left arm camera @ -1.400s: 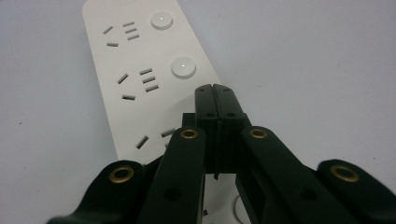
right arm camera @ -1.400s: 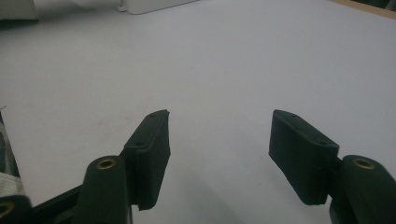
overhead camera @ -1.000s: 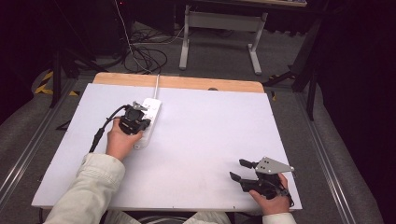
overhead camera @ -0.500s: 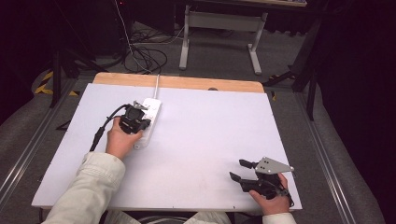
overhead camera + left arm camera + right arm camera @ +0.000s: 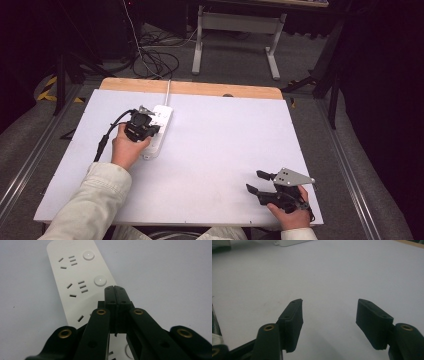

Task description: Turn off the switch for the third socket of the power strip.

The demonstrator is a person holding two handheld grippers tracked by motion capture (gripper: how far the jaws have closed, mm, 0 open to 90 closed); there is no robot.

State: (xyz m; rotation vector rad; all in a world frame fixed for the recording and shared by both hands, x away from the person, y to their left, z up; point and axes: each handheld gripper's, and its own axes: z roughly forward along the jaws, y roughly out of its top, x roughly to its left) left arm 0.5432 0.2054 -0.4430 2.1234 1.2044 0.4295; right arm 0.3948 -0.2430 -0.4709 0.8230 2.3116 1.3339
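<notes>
A white power strip [image 5: 158,129] is lying on the left half of the white table [image 5: 215,145], running away from the person, its cord leading off over the wooden far edge [image 5: 200,89]. The left gripper [image 5: 141,123] is sitting right over the strip, its jaws pressed together with nothing between them – in the left gripper view the closed tips [image 5: 115,293] are hanging just above the strip's face [image 5: 75,277], beside a round button [image 5: 100,280] and between socket slots. The left hand [image 5: 126,147] and sleeve [image 5: 92,200] are covering the strip's near end in the high view. The right gripper [image 5: 260,182] is resting near the table's front right corner, well apart from the strip, its jaws spread wide over bare tabletop – nothing is lying between them. Beyond the table, cables [image 5: 150,60] are trailing on the floor beside a grey stand [image 5: 235,35]. Compared with a second ago, both grippers and the strip are staying where they were
</notes>
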